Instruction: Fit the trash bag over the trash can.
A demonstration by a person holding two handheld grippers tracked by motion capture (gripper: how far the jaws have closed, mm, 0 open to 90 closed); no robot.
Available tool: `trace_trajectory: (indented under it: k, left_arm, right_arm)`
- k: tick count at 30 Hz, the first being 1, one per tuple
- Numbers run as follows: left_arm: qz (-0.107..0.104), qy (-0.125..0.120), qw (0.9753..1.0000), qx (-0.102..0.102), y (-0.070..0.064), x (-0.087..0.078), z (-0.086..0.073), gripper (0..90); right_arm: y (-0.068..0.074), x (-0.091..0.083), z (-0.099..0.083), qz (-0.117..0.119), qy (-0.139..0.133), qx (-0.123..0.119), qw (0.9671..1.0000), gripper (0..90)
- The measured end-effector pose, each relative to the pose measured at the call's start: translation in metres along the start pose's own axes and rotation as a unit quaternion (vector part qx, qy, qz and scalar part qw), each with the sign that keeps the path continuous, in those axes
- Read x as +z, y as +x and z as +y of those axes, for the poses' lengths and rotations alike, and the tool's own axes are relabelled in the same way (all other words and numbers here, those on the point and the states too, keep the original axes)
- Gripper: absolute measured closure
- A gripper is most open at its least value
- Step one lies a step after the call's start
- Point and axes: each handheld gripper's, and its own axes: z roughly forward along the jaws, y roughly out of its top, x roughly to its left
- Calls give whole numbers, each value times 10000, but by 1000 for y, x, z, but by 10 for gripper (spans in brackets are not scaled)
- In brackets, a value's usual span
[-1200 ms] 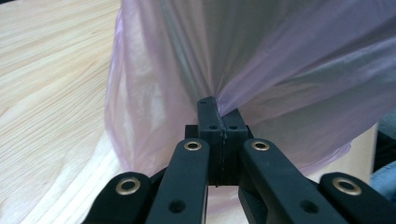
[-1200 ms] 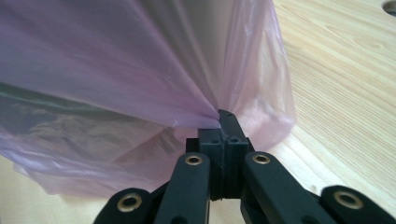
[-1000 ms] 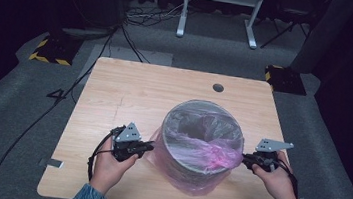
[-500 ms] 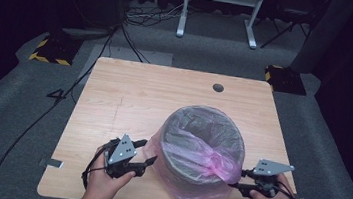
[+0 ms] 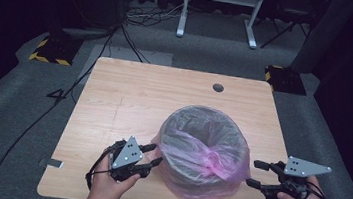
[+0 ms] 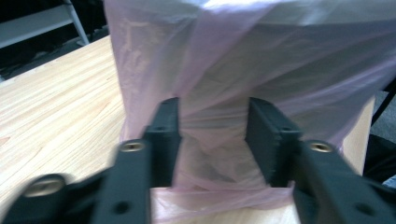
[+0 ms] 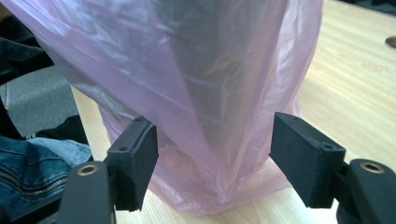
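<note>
Item: round grey bin (image 5: 202,142) wearing a pink plastic liner (image 5: 217,164), standing between the two grippers near the table's front edge. Left gripper (image 5: 154,155) is hovering with fingers spread, the liner's skirt lying between them; right gripper (image 5: 254,174) is waiting spread, just off the film. Risk: thin film is likely tearing or slipping if pinched and tugged unevenly. Surface: pale wooden table (image 5: 130,94); surroundings: grey carpet (image 5: 7,110), dark room.

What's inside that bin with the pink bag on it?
From the high view, the bin holds just the pink bag, draped over its rim and bunched into a twisted fold inside. The bag's crumpled plastic covers the bottom, so anything beneath it cannot be seen.
</note>
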Motion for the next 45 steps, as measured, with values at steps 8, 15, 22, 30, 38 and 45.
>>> trace_trajectory:
  k: [8, 15, 22, 30, 38, 45]
  left_arm:
    - [53, 73, 9999, -98, 13, 6, 6, 900]
    - [284, 68, 9991, -315, 35, 8, 7, 900]
    - [99, -26, 9999, -28, 21, 6, 5, 566]
    - [-44, 159, 9999, -12, 25, 13, 8, 635]
    - [-58, 265, 9996, -126, 39, 21, 13, 900]
    - [92, 330, 9991, -250, 66, 37, 19, 900]
  right_arm:
    - [-7, -29, 25, -110, -573, -247, 9980, 376]
    - [-16, -30, 35, 137, -474, -270, 9984, 338]
    - [-22, -35, 25, -69, 90, -199, 9997, 339]
    - [-23, -57, 27, -268, -35, -135, 9995, 362]
    - [-31, -41, 53, -434, -187, -183, 9987, 357]
    - [-45, -5, 84, -453, -370, -229, 9980, 355]
